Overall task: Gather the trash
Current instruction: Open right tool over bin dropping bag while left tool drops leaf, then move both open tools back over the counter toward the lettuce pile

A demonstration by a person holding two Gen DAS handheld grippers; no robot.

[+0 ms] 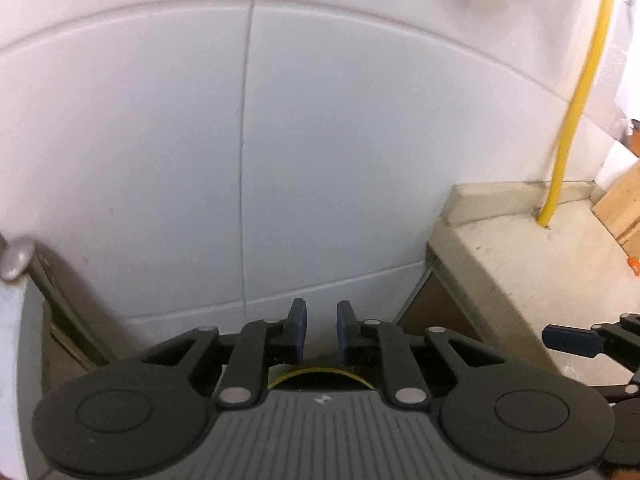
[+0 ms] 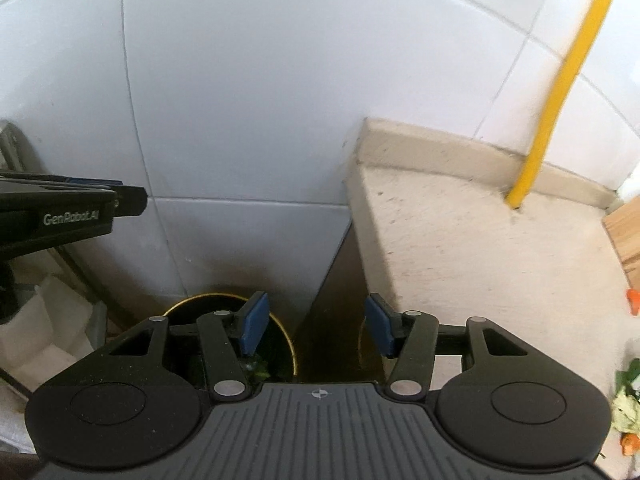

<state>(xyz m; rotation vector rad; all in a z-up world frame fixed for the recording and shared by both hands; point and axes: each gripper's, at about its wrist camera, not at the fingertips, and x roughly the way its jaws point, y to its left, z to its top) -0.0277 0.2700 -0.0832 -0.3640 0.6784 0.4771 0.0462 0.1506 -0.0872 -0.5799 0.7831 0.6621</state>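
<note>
A dark bin with a yellow rim (image 2: pixel 224 300) stands on the floor between the wall and the counter, with green scraps inside; its rim also shows just under my left gripper (image 1: pixel 320 372). My right gripper (image 2: pixel 318 326) is open and empty above the bin and the counter's edge. My left gripper (image 1: pixel 321 332) is open with a narrow gap, empty, facing the white tiled wall; it shows from the side in the right wrist view (image 2: pixel 120 200). Vegetable scraps (image 2: pixel 628 400) lie on the counter at the far right.
A beige stone counter (image 2: pixel 480 248) runs right, with a yellow pipe (image 2: pixel 560 92) rising from it along the tiled wall (image 1: pixel 160 140). Wooden boards (image 1: pixel 620 204) lean at the far right. An orange scrap (image 2: pixel 634 300) lies on the counter. White foam pieces (image 2: pixel 52 328) sit lower left.
</note>
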